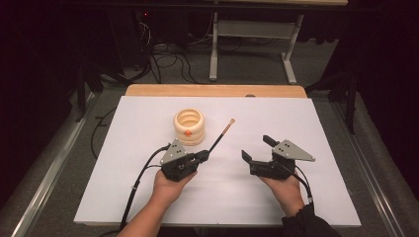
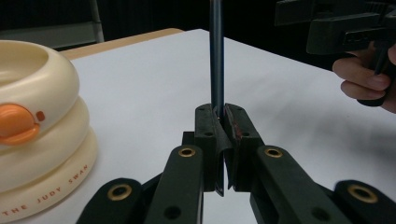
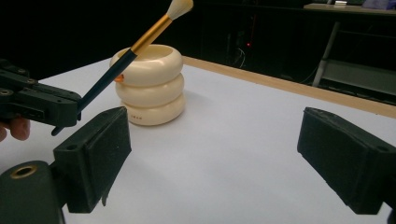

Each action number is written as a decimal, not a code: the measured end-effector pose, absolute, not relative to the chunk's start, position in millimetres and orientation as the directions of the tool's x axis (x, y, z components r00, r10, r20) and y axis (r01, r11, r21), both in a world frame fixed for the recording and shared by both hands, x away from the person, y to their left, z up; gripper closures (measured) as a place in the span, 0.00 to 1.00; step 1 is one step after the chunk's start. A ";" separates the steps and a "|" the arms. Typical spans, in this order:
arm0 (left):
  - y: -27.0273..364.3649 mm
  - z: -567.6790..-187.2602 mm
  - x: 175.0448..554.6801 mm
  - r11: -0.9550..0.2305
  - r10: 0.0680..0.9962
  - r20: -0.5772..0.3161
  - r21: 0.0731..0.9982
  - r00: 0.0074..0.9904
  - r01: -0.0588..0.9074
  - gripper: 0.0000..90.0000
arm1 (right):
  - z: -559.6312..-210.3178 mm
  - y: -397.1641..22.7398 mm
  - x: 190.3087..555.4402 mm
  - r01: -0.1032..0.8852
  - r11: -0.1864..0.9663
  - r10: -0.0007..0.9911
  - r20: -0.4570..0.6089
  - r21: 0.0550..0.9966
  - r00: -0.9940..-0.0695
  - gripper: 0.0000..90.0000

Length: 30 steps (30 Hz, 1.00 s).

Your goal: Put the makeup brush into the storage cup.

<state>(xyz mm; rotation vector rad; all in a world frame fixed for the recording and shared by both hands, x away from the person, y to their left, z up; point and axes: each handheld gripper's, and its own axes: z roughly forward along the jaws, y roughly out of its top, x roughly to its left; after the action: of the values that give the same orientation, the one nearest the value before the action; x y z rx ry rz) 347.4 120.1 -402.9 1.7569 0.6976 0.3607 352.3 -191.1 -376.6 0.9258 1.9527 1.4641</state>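
Observation:
My left gripper (image 1: 203,156) is shut on the dark handle of a makeup brush (image 1: 222,135), which slants up and to the right with its pale bristles (image 3: 180,6) at the far end. In the left gripper view the handle (image 2: 216,51) rises straight from between the closed pads. A cream ribbed holder (image 1: 188,126) with an orange button (image 2: 16,123) stands just left of the brush, behind the left hand. My right gripper (image 1: 257,148) hovers open at centre right, nothing between its wide pads (image 3: 100,154), pointing toward the holder (image 3: 150,84).
A white sheet (image 1: 148,197) covers the table; a wooden strip (image 1: 217,90) shows at its far edge. Beyond it stand a desk frame (image 1: 252,44) and cables on the floor. Dark rails run along both sides.

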 end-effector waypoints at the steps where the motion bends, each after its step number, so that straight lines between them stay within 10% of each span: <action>1: 119.7 -403.0 347.1 -0.166 0.622 -0.111 0.949 0.775 0.269 0.94 | -377.2 -190.6 351.8 0.211 0.176 0.775 -0.003 0.961 -0.632 0.13; 30: 104.4 -411.6 337.0 -0.169 0.587 -0.126 0.947 0.800 0.273 0.94 | -383.1 -169.6 346.2 0.300 0.005 0.699 0.211 0.954 -0.683 0.24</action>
<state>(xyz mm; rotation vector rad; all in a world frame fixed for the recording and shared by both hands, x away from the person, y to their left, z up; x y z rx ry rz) 337.0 104.4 -411.6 1.7602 0.6686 0.3183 346.2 -169.6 -383.1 1.0322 1.9645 1.7243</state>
